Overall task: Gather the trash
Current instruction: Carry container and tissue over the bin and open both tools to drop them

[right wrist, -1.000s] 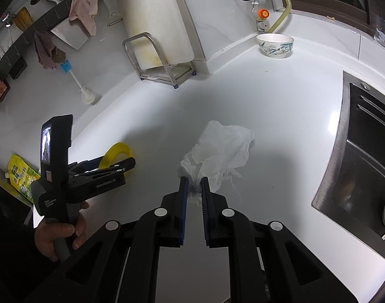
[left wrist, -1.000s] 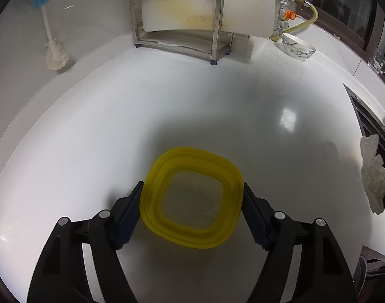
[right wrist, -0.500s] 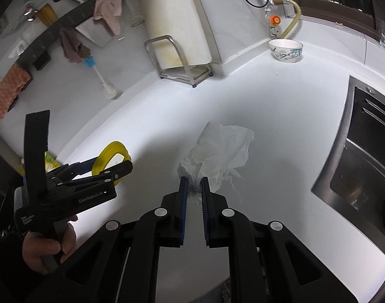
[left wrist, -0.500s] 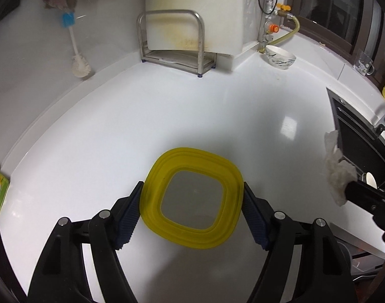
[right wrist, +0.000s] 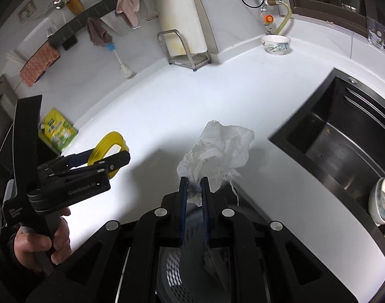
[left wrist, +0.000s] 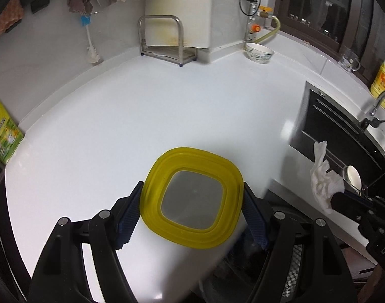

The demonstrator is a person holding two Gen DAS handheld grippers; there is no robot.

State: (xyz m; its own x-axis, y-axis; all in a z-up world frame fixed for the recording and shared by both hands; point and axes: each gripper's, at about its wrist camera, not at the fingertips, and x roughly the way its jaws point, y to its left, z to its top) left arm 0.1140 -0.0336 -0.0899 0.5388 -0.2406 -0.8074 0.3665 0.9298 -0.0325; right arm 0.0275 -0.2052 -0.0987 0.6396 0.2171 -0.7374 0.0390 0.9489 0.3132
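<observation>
left gripper [left wrist: 192,212] clamped wide, right gripper [right wrist: 194,189] pinched

Left gripper [right wrist: 101,156] is matte black with blue ribbed pads, silver screws and white "GenRobot.AI" lettering; right gripper [right wrist: 193,189] matches; dark sleeve [right wrist: 2,242] at eight o'clock.

A white tabletop [left wrist: 141,116] carries a patterned bowl [left wrist: 258,52] in the far corner, near a steel rack [left wrist: 164,40]. A brush [left wrist: 91,48] leans on the wall. A green packet [left wrist: 2,131] lies at the left edge. A dark sink [right wrist: 344,136] is at the right, with a yellow bottle [left wrist: 383,78] behind it.
</observation>
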